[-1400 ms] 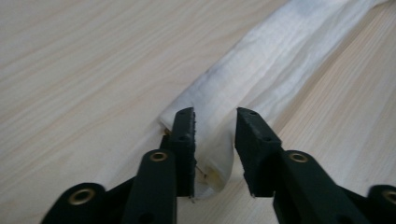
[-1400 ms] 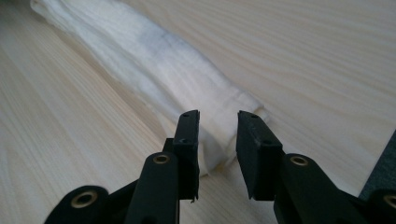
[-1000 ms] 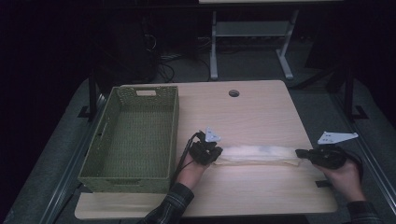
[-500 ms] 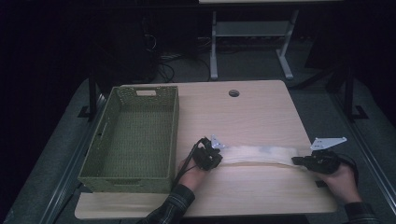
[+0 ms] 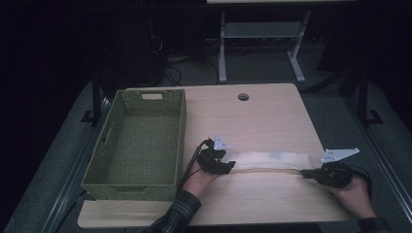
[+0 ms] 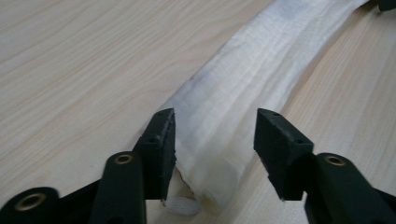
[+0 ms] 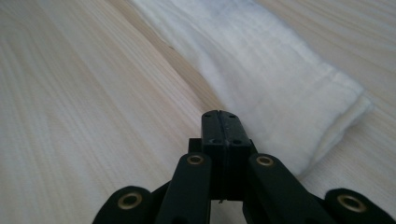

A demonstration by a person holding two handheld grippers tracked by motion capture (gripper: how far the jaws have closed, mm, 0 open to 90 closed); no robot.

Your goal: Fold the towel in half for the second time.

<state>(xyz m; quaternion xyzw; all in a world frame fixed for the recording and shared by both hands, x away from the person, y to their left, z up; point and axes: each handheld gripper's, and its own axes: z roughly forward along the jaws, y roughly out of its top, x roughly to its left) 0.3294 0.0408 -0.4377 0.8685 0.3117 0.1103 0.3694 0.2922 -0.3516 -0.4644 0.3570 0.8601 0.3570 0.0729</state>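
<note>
Pale wooden table [image 5: 272,116], green basket [image 5: 138,141] at left. Left gripper [image 6: 215,135] spread wide, jaws astride one end of a folded white cloth [image 6: 243,93]. Cloth stretched lengthwise, left to right. Right gripper [image 7: 220,122] shut tight, empty, just beside the cloth's other end.
</note>
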